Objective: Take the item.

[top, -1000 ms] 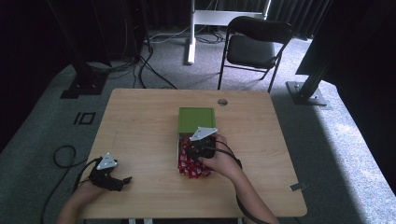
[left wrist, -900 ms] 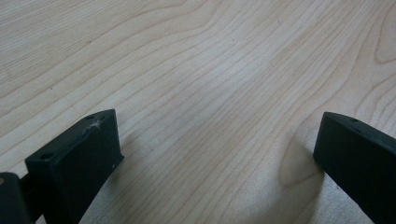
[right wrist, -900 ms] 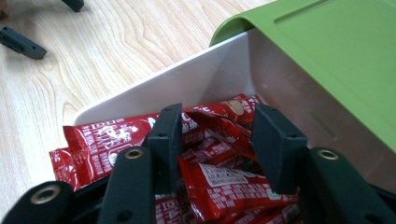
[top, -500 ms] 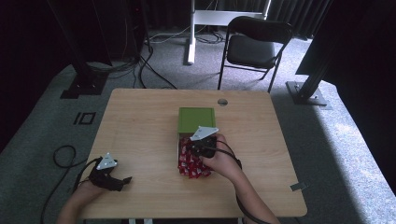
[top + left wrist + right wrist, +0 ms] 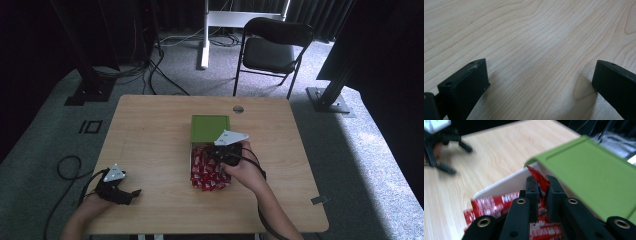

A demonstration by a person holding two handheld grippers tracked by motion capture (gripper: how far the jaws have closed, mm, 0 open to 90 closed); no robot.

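Note:
A white box [image 5: 191, 165] full of red sachets [image 5: 207, 172] sits at the table's middle, its green lid [image 5: 210, 128] pushed toward the far side. My right gripper [image 5: 216, 154] is over the box, shut on one red sachet [image 5: 539, 179] that stands up between its jaws next to the green lid [image 5: 594, 175]. More red sachets [image 5: 491, 203] lie below inside the white wall [image 5: 506, 183]. My left gripper [image 5: 125, 192] rests near the table's front left corner, jaws wide open over bare wood [image 5: 536, 50], holding nothing.
The wooden table [image 5: 150, 130] has a round cable hole [image 5: 238, 109] at its far edge. A black folding chair [image 5: 275, 47] stands behind it, with stand bases [image 5: 330, 97] and cables on the grey carpet. The left gripper [image 5: 440, 147] appears far off in the right gripper view.
The right gripper has shifted slightly over the box with the sachet. The left gripper stays put.

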